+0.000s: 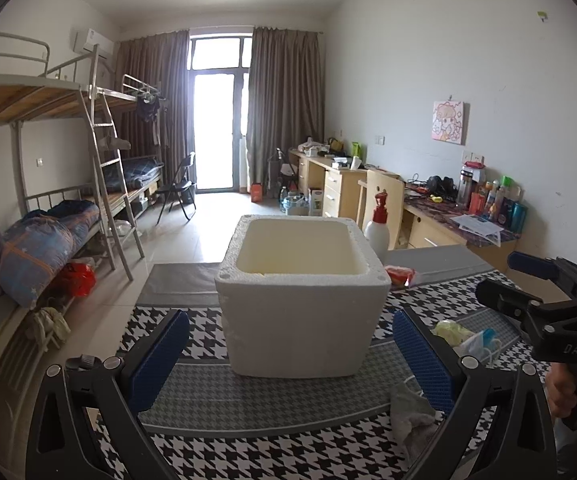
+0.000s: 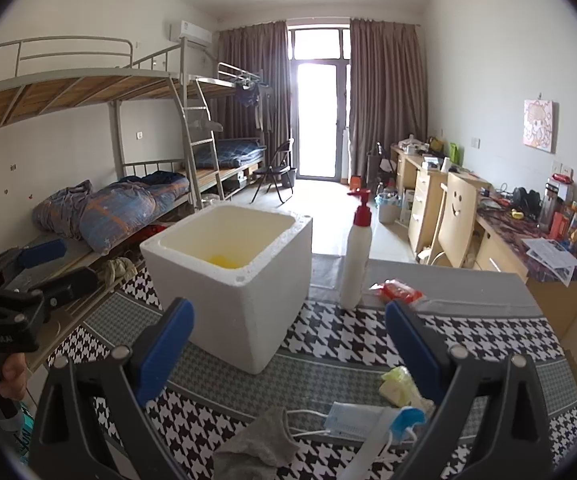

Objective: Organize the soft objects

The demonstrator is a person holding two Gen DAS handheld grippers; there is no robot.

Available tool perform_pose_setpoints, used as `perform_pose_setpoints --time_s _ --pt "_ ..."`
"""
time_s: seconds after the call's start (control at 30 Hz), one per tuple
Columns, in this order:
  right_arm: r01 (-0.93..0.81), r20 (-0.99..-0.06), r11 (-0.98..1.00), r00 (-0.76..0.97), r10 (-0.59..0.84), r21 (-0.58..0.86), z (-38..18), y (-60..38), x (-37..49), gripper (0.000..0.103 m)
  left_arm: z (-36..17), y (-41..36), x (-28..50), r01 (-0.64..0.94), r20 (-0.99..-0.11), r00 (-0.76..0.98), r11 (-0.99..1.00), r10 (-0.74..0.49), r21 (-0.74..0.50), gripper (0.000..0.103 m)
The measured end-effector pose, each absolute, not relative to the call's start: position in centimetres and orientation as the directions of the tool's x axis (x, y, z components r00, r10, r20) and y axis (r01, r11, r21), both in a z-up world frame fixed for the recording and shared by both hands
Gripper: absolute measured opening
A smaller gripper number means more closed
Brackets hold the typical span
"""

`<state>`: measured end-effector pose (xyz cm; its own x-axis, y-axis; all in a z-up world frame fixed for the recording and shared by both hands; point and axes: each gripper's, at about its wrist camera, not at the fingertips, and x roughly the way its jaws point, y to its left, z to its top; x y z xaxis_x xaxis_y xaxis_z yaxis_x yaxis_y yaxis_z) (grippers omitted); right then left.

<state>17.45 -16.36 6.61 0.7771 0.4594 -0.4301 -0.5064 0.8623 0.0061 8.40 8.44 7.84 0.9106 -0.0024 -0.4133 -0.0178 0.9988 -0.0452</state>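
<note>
the soft things lie in a loose cluster on the houndstooth tablecloth [image 2: 328,336], low in the right wrist view: a grey sock [image 2: 260,440] just inside the left jaw, a blue face mask [image 2: 352,424] between the jaws with its long axis running across the gap, and a crumpled yellow-green cloth [image 2: 398,386] just ahead of it, close to the right jaw. the right gripper [image 2: 288,348] is spread wide and grasps nothing; these items sit below and slightly behind its fingertips, so i judge a short drop and pull-back would put the mask or sock between the pads.

from the left gripper [image 1: 290,354], also released and empty, the same cluster lies off beyond its right jaw: the sock [image 1: 410,412] under that jaw, the mask [image 1: 476,340] and yellow-green cloth [image 1: 450,330] further out to the right. straight ahead between its jaws stands the white foam box [image 1: 300,300], open at the top, with something yellow in its bottom [image 2: 222,261].

so the right gripper is the nearer one to the soft items, and the foam box lies ahead and left of its jaws, likely the place to drop them. beyond the box stand a pump bottle [image 2: 356,256] and a red packet [image 2: 398,292], ahead of the right jaw and apart from the cluster.
</note>
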Motion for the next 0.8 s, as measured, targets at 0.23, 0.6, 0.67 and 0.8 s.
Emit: perform_pose_setpoints --time_s 0.23,0.6,0.67,0.8 --pt "-0.524 -0.403 0.852 0.784 0.472 -0.022 6.2 -16.4 16.0 0.098 7.5 8.3 6.9 -0.037 -0.368 0.93 0.998 0.016 -0.049 0.102" --pt "-0.486 -0.393 0.874 0.806 0.443 -0.012 4.5 -16.8 15.2 0.098 5.8 7.5 5.3 -0.008 -0.359 0.933 0.998 -0.016 -0.065 0.102" --pt "-0.487 -0.398 0.873 0.801 0.447 -0.001 4.1 -16.9 15.0 0.098 5.2 7.5 5.4 -0.005 -0.367 0.93 0.997 -0.026 -0.081 0.102" --pt "-0.481 -0.4 0.876 0.807 0.435 -0.019 3.5 -16.9 14.7 0.098 4.2 7.6 5.5 -0.016 -0.385 0.923 0.995 -0.022 -0.097 0.102"
